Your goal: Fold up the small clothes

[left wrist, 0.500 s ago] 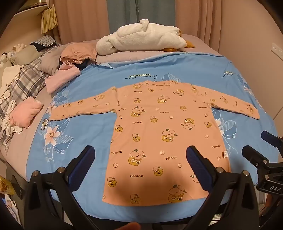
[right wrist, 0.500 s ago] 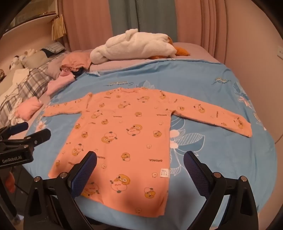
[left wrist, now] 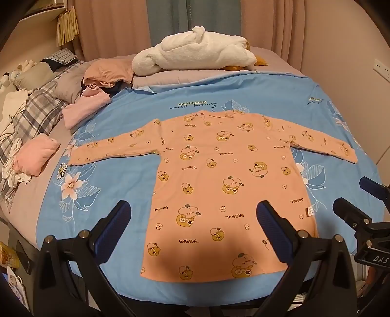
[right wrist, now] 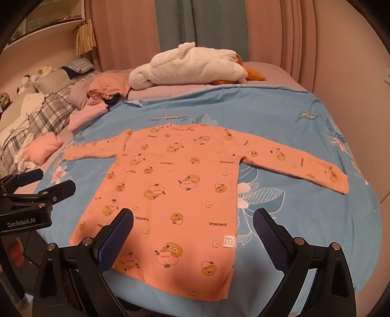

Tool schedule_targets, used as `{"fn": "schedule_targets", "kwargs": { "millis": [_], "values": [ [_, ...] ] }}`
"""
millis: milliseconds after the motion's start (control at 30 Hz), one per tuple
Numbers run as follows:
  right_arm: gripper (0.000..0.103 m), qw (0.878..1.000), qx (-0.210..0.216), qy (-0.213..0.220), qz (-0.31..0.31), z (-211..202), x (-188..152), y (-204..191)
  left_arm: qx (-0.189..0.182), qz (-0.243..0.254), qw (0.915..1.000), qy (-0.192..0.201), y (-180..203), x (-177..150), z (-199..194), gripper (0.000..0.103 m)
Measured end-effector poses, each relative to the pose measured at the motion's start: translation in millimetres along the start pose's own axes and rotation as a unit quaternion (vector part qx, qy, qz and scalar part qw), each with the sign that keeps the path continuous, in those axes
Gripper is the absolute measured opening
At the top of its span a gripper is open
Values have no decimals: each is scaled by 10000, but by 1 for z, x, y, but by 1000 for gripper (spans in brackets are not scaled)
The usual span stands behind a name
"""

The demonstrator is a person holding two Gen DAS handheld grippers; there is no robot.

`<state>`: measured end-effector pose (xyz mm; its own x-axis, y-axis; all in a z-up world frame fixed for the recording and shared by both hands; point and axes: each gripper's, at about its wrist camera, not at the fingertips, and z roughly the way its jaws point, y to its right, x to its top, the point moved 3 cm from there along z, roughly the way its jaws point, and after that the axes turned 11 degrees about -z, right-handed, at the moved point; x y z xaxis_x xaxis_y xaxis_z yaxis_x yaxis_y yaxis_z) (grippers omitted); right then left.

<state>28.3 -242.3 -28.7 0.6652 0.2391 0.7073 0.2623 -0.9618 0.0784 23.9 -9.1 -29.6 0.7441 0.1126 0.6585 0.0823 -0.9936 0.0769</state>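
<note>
Two spread-jawed grippers, left and right, hover empty above the flat peach cartoon-print long-sleeved shirt.
Folding not yet begun; next likely means pinching a sleeve and carrying it inward.

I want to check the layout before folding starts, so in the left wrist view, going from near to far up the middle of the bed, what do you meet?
Left gripper, open above the near hem → orange long-sleeved shirt, spread flat → blue floral duvet with its printed lettering → grey blanket → white plush toy → curtains.
</note>
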Motion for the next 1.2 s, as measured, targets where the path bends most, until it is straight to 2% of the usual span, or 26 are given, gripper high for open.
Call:
{"fn": "schedule_targets", "kwargs": {
  "millis": [67, 1200],
  "values": [
    [98, 10000, 9, -2, 0, 0, 0, 0, -63, 18, 10000, -6, -7, -1, -9, 103],
    [98, 9999, 73, -21, 107, 2, -7, 5, -111, 53, 9998, -139, -3, -4, -6, 103]
  ]
}}
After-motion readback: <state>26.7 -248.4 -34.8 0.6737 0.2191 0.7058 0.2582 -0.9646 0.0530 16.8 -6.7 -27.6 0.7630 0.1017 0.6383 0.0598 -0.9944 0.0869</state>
